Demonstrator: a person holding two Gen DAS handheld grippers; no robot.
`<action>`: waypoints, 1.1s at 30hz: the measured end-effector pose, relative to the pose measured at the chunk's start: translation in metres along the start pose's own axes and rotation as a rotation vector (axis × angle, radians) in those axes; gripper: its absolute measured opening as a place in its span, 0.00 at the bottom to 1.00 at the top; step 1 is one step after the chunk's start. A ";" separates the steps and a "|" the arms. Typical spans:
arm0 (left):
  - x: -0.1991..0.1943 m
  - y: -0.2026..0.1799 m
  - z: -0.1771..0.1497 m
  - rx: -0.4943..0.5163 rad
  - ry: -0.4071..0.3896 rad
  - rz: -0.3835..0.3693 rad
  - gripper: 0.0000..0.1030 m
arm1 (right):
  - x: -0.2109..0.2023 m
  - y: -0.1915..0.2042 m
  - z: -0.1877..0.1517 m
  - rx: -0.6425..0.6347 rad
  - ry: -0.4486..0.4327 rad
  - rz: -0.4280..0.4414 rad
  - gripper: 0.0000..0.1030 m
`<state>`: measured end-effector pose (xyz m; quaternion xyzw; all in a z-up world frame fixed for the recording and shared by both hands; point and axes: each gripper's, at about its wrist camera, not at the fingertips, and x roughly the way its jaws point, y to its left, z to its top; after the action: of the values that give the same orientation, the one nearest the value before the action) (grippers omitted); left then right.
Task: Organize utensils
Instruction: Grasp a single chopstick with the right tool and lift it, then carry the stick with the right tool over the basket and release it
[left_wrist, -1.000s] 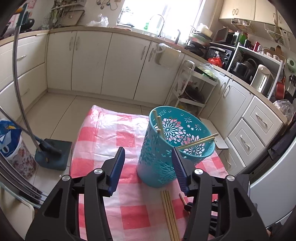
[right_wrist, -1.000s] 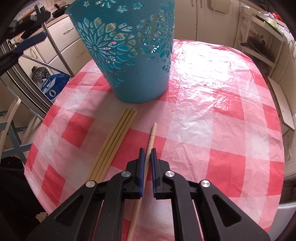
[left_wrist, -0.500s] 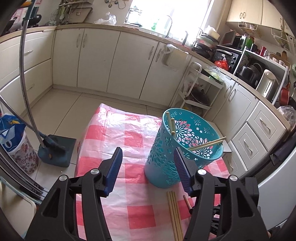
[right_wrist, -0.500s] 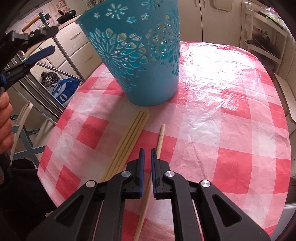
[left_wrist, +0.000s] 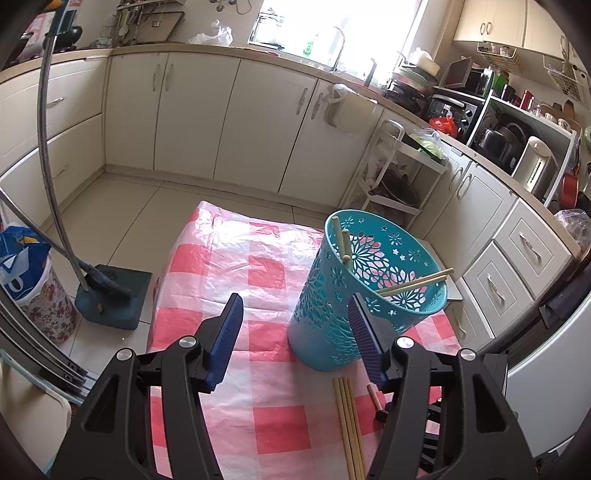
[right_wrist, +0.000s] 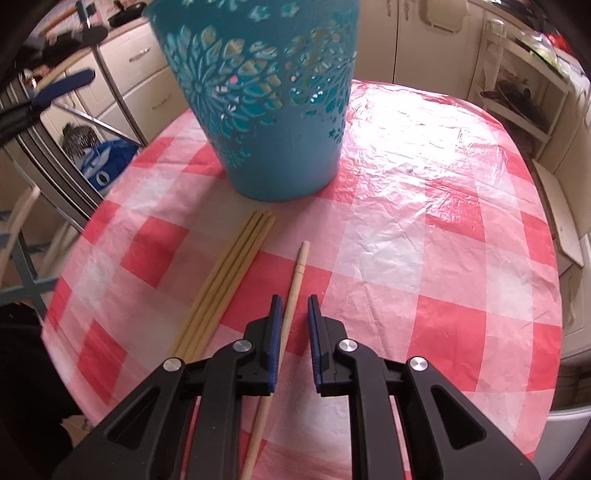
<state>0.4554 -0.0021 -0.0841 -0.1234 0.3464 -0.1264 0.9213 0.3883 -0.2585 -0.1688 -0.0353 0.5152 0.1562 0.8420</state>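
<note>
Through my left wrist camera, my left gripper hangs spread wide with nothing between its jaws, pointing over the checked desk. The teal basket stands upright just ahead and to the right of it. Four chopsticks already lean inside: a pair against the far left rim and a pair resting across the right rim. On the desk below the basket lies a bundle of chopsticks, and beside it the tip of a single chopstick.

Through my right wrist camera, my right gripper points steeply down at the desk, and its jaws are opening. The single chopstick runs between them, close against the left pad, but with a clear gap to the right pad, so I am not pinching it. It lies on the cloth, its far end aimed toward the basket but well short of it. The bundle sits just to its left, nearly touching the basket's base.

I judge that I am in the picking step, lining up on the single chopstick. Next I need to centre it between the pads, close firmly, lift, and carry it over the basket's rim.
</note>
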 end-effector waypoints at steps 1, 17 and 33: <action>0.000 0.000 0.000 0.000 0.001 0.000 0.55 | 0.001 0.003 0.000 -0.019 -0.003 -0.017 0.14; -0.003 0.013 0.003 -0.045 -0.005 0.002 0.55 | -0.082 -0.008 0.016 0.076 -0.256 0.459 0.06; -0.008 0.012 0.005 -0.038 -0.024 0.005 0.55 | -0.125 -0.013 0.167 0.292 -0.774 0.151 0.06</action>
<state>0.4547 0.0123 -0.0789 -0.1416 0.3379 -0.1159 0.9232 0.4823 -0.2621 0.0173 0.1836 0.1785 0.1447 0.9558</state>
